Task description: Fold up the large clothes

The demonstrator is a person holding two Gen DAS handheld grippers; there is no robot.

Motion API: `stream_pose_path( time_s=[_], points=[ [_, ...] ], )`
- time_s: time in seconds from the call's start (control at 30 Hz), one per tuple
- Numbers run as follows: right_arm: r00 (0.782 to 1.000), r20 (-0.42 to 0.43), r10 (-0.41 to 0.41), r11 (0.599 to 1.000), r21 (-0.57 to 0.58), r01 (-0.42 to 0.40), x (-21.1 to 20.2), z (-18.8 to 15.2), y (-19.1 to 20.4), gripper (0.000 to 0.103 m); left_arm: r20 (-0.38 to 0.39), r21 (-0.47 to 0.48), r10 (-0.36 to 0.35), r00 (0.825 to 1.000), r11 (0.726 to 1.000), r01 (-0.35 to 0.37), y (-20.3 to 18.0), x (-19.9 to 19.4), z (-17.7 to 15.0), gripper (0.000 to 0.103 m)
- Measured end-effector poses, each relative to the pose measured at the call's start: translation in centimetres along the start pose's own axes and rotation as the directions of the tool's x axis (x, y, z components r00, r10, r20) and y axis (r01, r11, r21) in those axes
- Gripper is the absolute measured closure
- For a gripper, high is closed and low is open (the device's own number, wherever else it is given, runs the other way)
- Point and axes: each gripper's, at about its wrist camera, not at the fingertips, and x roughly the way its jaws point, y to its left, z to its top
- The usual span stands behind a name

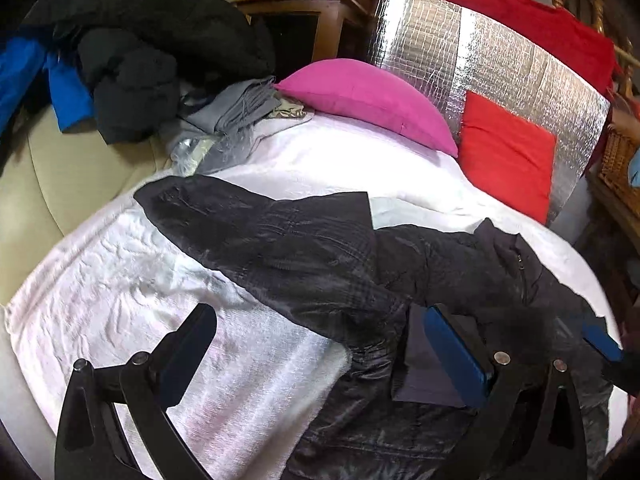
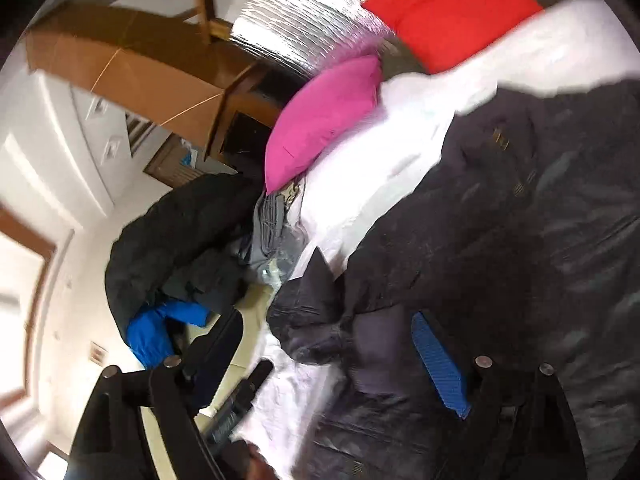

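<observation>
A: How do the grippers stand?

B: The left gripper [image 1: 320,344] has its jaws spread wide with nothing pinched; one finger hangs over the white sheet [image 1: 120,280], the other over the dark jacket [image 1: 320,264]. The right gripper [image 2: 340,344] is spread apart too, nothing clamped, one blue pad over the jacket [image 2: 500,240] and the other finger out past the bed edge.

A: And the jacket itself?

B: It lies on the sheet. In the left wrist view it runs from ten o'clock, where a sleeve stretches out flat, down to four o'clock, where the body bunches up. In the right wrist view it fills the side from two to five o'clock.

A: What lies beyond?

B: From the left wrist, a pink pillow [image 1: 368,100] at twelve o'clock, a red cushion [image 1: 508,152] at two against a silver foil panel [image 1: 480,52], and a heap of dark clothes [image 1: 152,52] with a blue garment [image 1: 68,96] at ten to eleven o'clock.
</observation>
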Motion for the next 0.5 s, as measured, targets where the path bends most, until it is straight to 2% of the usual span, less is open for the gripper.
stream_pose_path(
  time_s=[0.03, 0.07, 0.1, 0.17, 0.23, 0.33, 0.37, 0.4, 0.47, 0.5],
  points=[
    [0.998, 0.031, -0.055, 0.998, -0.022, 0.056, -1.5, 0.0, -0.6, 0.014, -0.008, -0.001, -0.013, 1.000, 1.000, 0.013, -0.3, 0.3, 0.0, 0.000],
    [0.987, 0.084, -0.140, 0.989, -0.036, 0.144, -3.4, 0.5, -1.6, 0.014, -0.020, 0.001, -0.022, 1.000, 1.000, 0.022, -0.5, 0.5, -0.1, 0.000],
    [0.961, 0.148, -0.233, 0.970, -0.031, 0.240, -5.6, 1.0, -3.1, 0.014, -0.037, 0.002, -0.029, 0.999, 1.000, 0.029, -0.8, 0.9, -0.3, 0.000],
    [0.914, 0.223, -0.338, 0.939, 0.022, 0.342, -9.0, 1.0, -6.3, 0.014, -0.053, 0.009, -0.039, 0.998, 0.999, 0.039, -1.5, 1.5, -0.5, 0.000],
    [0.854, 0.248, -0.457, 0.889, 0.132, 0.437, -11.9, 1.7, -11.0, 0.014, -0.074, 0.036, -0.060, 0.995, 0.997, 0.063, -2.7, 2.1, -1.0, 0.000],
    [0.805, 0.213, -0.553, 0.829, 0.236, 0.507, -13.9, 2.3, -17.2, 0.015, -0.067, 0.109, -0.083, 0.994, 0.990, 0.090, -4.8, 2.4, -1.7, 0.002],
    [0.802, 0.193, -0.566, 0.818, 0.256, 0.516, -14.0, 2.5, -18.6, 0.016, -0.068, 0.136, -0.092, 0.993, 0.986, 0.101, -5.6, 2.6, -2.0, 0.009],
    [0.808, 0.168, -0.565, 0.814, 0.273, 0.513, -14.1, 2.7, -20.1, 0.017, -0.077, 0.164, -0.102, 0.992, 0.980, 0.114, -6.4, 2.9, -2.2, 0.020],
    [0.827, 0.134, -0.546, 0.821, 0.284, 0.496, -13.5, 3.3, -21.9, 0.020, -0.109, 0.197, -0.109, 0.988, 0.972, 0.129, -7.6, 3.8, -2.6, 0.027],
    [0.833, 0.117, -0.541, 0.824, 0.272, 0.497, -12.9, 3.7, -22.4, 0.021, -0.134, 0.203, -0.109, 0.985, 0.970, 0.135, -8.2, 4.4, -2.8, 0.027]
  ],
)
